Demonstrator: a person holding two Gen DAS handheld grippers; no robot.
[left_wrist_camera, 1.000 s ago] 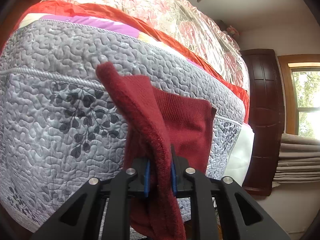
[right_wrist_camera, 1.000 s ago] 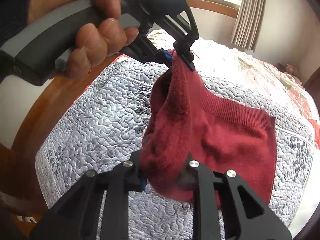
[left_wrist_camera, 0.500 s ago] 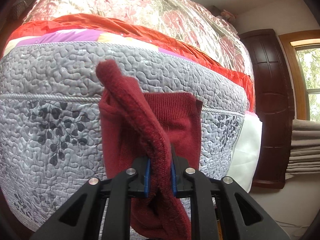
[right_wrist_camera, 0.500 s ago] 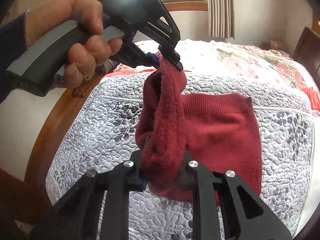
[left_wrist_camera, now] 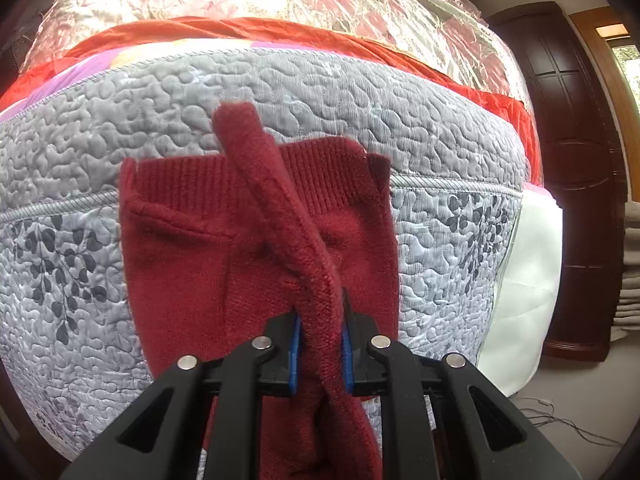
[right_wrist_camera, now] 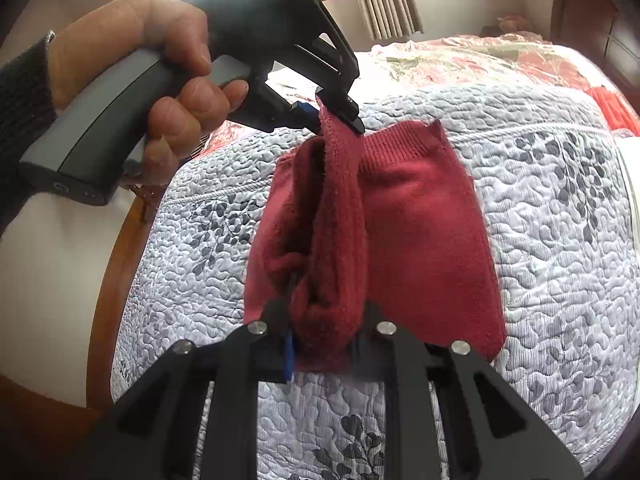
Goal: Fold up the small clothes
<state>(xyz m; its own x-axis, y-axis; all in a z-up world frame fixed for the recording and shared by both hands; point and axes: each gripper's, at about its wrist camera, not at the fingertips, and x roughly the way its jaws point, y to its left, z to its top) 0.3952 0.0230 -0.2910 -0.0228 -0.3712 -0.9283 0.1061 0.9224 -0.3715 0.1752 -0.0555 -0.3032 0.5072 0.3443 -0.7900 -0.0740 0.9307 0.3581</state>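
Dark red knitted garment [left_wrist_camera: 180,264] lies on the grey quilted bedspread [left_wrist_camera: 360,108] of the bed, ribbed band toward the far side. One edge is lifted off the cloth as a taut ridge between both tools. Left hand-held gripper [left_wrist_camera: 319,344] pinches this raised fold between its blue pads; a hand [right_wrist_camera: 148,80] grips its grey handle. Right hand-held gripper [right_wrist_camera: 324,344] is clamped on the bunched nearer end of the same fold.
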